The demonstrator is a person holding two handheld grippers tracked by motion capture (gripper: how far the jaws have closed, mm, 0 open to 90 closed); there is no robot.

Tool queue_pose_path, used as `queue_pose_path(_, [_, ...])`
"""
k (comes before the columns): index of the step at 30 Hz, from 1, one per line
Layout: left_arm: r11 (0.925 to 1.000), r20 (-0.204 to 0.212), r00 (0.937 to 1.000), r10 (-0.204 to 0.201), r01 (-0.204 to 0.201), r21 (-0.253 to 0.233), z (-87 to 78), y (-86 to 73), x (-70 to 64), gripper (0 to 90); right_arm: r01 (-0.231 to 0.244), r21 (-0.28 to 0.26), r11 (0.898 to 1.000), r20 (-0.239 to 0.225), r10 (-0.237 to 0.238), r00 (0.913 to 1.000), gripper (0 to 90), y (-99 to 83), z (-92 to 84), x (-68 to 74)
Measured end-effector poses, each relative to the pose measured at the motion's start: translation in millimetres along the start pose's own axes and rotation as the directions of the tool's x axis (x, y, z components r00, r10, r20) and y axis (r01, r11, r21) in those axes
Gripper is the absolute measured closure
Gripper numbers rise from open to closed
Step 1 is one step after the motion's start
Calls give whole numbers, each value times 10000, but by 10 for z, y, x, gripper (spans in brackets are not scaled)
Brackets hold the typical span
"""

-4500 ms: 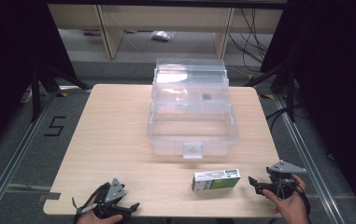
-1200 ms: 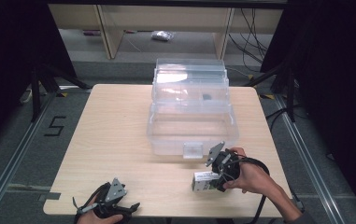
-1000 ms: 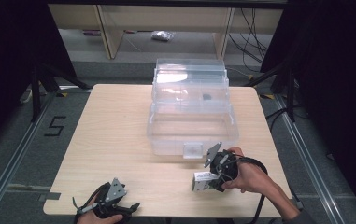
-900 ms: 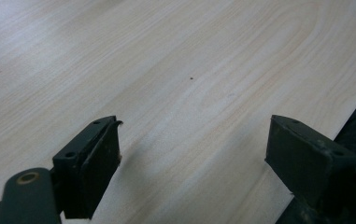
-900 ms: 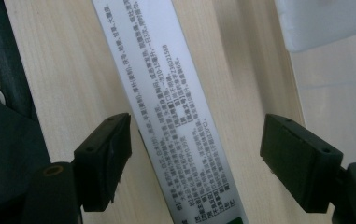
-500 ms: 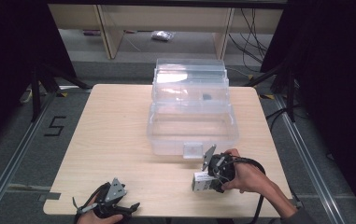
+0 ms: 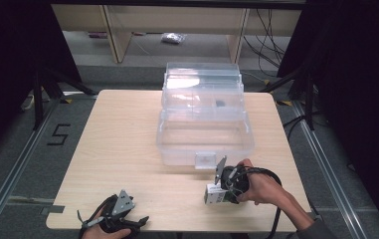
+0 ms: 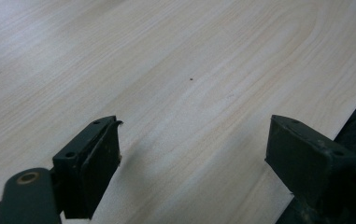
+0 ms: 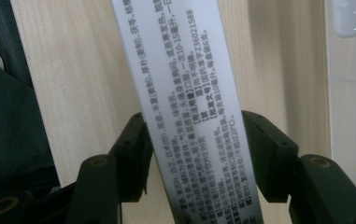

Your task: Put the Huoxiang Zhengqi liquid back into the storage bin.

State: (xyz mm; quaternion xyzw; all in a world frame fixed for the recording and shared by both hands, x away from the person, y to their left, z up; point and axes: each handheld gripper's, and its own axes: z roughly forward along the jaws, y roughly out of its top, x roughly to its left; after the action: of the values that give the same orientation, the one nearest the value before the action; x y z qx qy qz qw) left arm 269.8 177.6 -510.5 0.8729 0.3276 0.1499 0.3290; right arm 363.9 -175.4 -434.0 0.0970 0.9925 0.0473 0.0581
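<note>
Right gripper view looks down on a white medicine box (image 9: 185, 107) printed with black text, lying on the table (image 9: 73, 70) between the jaws, which have just been closing and now pinch its long sides. High view puts that box (image 7: 213, 194) near the table's front edge, just before the open clear plastic bin (image 7: 204, 124). Squeeze square to the sides, then lift level before carrying. The left gripper (image 7: 119, 217) rests with jaws spread, holding nothing.

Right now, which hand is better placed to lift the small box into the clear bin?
Right. The right hand-held gripper has closed its jaws around the box beside the clear bin; the left hand-held gripper sits open, far off.
</note>
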Motion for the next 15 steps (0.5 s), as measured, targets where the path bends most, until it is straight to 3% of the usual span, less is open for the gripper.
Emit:
queue_pose_path(2, [10000, -18, 10000, 41, -41, 28, 1, -1, 3, 171, -150, 163, 9998, -75, 151, 9999, 496, 8, -12, 16])
queue_pose_path(4, [9990, -3, 9994, -357, 357, -277, 20, -4, -21, 171, 180, 115, 9998, -231, -177, 9996, 546, 18, -2, 12])
queue_pose_path(5, [10000, -8, 10000, 15, -15, 17, 0, -1, 4, 171, 180, 115, 9998, -231, -177, 9996, 546, 18, -2, 12])
queue_pose_path(6, [10000, -10, 10000, -4, 4, -19, 1, -1, 0, 171, 496, 88, 9987, -211, -494, 9986, 570, 29, -4, 9])
queue_pose_path(7, [10000, -14, 10000, 0, 0, -26, 1, -2, -2, 171, 496, 88, 9987, -211, -494, 9986, 570, 29, -4, 9])
queue_pose_path(8, [9990, -7, 9994, -340, 340, -283, 22, -5, -21, 171, 213, 158, 9996, -388, -207, 9990, 610, 21, -27, 31])
queue_pose_path(9, [9990, -7, 9994, -340, 340, -283, 22, -5, -21, 171, 213, 158, 9996, -388, -207, 9990, 610, 21, -27, 31])
queue_pose_path(10, [10000, -20, 10000, -45, 45, -25, 3, -2, 0, 171, 296, 84, 9995, -341, -293, 9990, 635, 18, -25, 24])
queue_pose_path(11, [9998, -69, 9999, -144, 143, -122, 11, -2, -6, 171, 1027, -186, 9945, -254, -1032, 9943, 641, 21, -7, -33])
queue_pose_path(12, [9985, -80, 9991, -416, 413, -360, 27, -5, -25, 171, 213, 70, 9997, -436, -210, 9988, 645, 15, -29, 5])
queue_pose_path(13, [9986, -32, 9992, -396, 394, -349, 25, -5, -25, 171, 373, -57, 9993, -328, -374, 9988, 647, 9, -26, -3])
queue_pose_path(14, [9999, -31, 10000, -86, 85, -53, 6, -4, -1, 171, 158, 22, 9999, -499, -157, 9986, 650, 7, -38, 16])
queue_pose_path(15, [9999, -31, 10000, -86, 85, -53, 6, -4, -1, 171, 158, 22, 9999, -499, -157, 9986, 650, 7, -38, 16])
